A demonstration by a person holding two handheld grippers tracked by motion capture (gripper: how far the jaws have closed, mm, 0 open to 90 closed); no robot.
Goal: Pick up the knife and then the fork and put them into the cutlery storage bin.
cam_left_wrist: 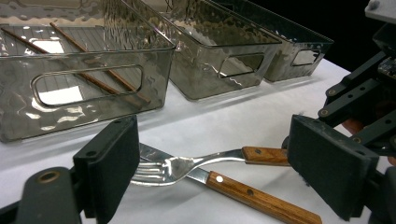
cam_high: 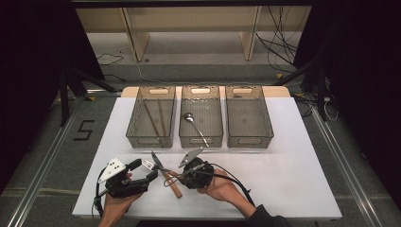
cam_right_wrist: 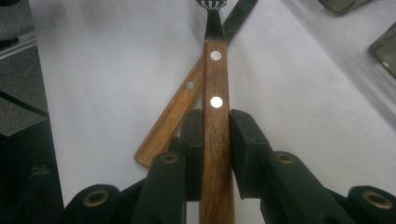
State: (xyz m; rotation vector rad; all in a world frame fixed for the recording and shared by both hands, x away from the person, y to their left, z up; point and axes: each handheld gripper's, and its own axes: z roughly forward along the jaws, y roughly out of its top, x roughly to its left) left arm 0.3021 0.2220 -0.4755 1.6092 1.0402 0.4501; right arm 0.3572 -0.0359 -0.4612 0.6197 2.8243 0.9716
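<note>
Three bins (cam_high: pixel 249 138), one fork (cam_left_wrist: pixel 187 165), one knife (cam_left_wrist: pixel 254 197)
Right gripper (cam_right_wrist: pixel 215 140) clamps the fork's handle — left gripper (cam_left_wrist: pixel 224 158) jaws apart.

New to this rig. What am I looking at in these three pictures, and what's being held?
No robot here: a person holds a two-jaw gripper in each hand. The high view looks down on a white table; the other two pictures come from cameras riding on each gripper, looking along its black jaws.

At the back stand three clear bins: the left bin holds chopsticks, the middle bin a spoon, the right bin looks empty.

Near the hands a fork lies crossed over a knife, both wooden-handled. The right gripper is shut on the fork's handle. The left gripper is open, its jaws either side of the fork's head.
</note>
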